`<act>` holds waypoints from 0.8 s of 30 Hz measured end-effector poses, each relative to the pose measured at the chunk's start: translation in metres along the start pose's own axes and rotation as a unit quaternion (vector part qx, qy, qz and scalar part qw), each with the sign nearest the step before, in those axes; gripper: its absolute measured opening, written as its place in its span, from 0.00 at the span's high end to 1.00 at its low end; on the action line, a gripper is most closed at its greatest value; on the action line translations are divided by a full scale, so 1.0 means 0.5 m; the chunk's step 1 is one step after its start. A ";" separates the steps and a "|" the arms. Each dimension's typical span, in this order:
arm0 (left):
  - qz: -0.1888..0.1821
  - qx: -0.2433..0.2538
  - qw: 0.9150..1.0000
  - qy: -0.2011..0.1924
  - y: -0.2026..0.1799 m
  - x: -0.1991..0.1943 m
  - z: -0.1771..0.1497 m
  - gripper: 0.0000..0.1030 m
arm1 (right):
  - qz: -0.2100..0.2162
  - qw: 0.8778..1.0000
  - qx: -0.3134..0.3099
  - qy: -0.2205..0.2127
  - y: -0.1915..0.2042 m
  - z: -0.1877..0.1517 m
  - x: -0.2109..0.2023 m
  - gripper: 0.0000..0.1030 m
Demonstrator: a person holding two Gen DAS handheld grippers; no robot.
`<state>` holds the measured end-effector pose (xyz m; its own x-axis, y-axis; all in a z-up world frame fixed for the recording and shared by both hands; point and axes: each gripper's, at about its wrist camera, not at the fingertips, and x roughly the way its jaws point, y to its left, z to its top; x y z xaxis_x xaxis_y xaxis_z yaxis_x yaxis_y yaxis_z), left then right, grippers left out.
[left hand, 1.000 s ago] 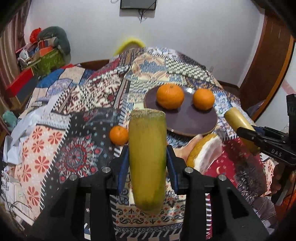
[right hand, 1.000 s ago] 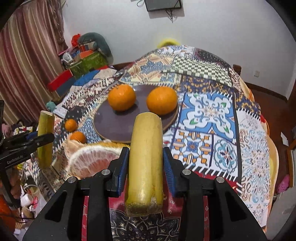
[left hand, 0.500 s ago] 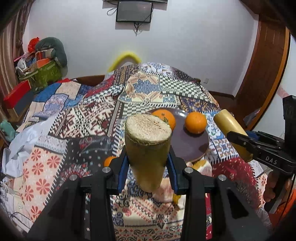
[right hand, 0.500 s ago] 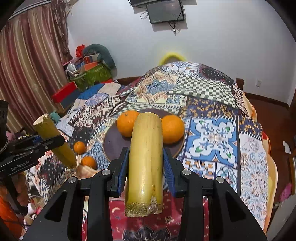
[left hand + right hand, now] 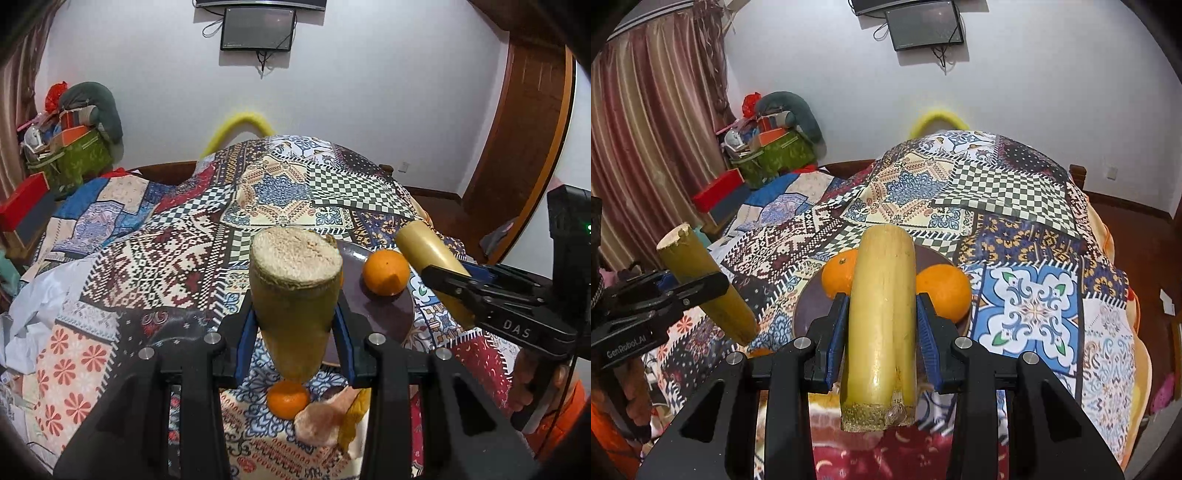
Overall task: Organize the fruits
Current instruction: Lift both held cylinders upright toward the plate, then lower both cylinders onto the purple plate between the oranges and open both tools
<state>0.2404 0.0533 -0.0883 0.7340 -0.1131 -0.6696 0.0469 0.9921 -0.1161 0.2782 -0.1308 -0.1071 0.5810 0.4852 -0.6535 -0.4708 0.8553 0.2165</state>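
Observation:
My left gripper [image 5: 295, 328] is shut on a yellow-green sugarcane piece [image 5: 293, 291], tilted up with its cut end toward the camera; it also shows in the right wrist view [image 5: 705, 288]. My right gripper [image 5: 881, 325] is shut on a second, paler sugarcane piece [image 5: 882, 317], seen from the left wrist at the right [image 5: 432, 266]. Both are held above the table. A dark round plate [image 5: 384, 314] carries two oranges [image 5: 943, 291] [image 5: 840, 273]. A small mandarin [image 5: 288, 398] and a peeled pomelo piece [image 5: 325, 421] lie on the cloth below my left gripper.
The table is covered with a patchwork cloth [image 5: 1008, 206]. A yellow chair back [image 5: 240, 127] stands at the far side. Boxes and bags [image 5: 768, 151] are piled at the left by a curtain. A wooden door frame [image 5: 517, 147] is at the right.
Both grippers have risen and tilted upward with their sugarcane pieces. The plate and oranges now sit lower and farther in both views. The left piece's cut end now faces the camera.

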 end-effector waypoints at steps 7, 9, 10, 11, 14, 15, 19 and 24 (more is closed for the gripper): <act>-0.032 0.003 0.999 0.020 -0.016 0.047 -0.001 0.63 | -0.001 1.000 -0.003 0.013 -0.001 0.012 0.044 0.68; -0.039 0.006 0.999 0.025 -0.021 0.058 -0.002 0.63 | -0.003 1.000 -0.005 0.018 0.001 0.014 0.056 0.68; -0.043 0.006 0.999 0.027 -0.022 0.065 -0.002 0.63 | -0.003 1.000 -0.005 0.021 0.002 0.014 0.063 0.68; -0.047 0.003 0.998 0.030 -0.022 0.073 -0.002 0.63 | -0.003 1.000 -0.006 0.024 0.003 0.015 0.071 0.68; -0.052 -0.007 0.998 0.041 -0.016 0.095 0.001 0.63 | -0.004 0.999 -0.008 0.033 0.006 0.017 0.091 0.68; -0.051 -0.010 0.998 0.044 -0.011 0.102 0.002 0.63 | -0.004 0.999 -0.009 0.035 0.007 0.017 0.094 0.68; -0.048 -0.031 0.997 0.059 0.011 0.134 0.001 0.63 | -0.006 0.999 -0.015 0.044 0.009 0.018 0.115 0.68; -0.059 -0.044 0.995 0.063 0.025 0.155 0.006 0.63 | -0.008 0.999 -0.019 0.051 0.007 0.022 0.134 0.68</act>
<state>0.2999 0.0570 -0.1392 0.6357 -0.2400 -0.7337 0.0637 0.9635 -0.2600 0.3225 -0.0934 -0.1422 0.5188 0.4495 -0.7272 -0.4881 0.8541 0.1797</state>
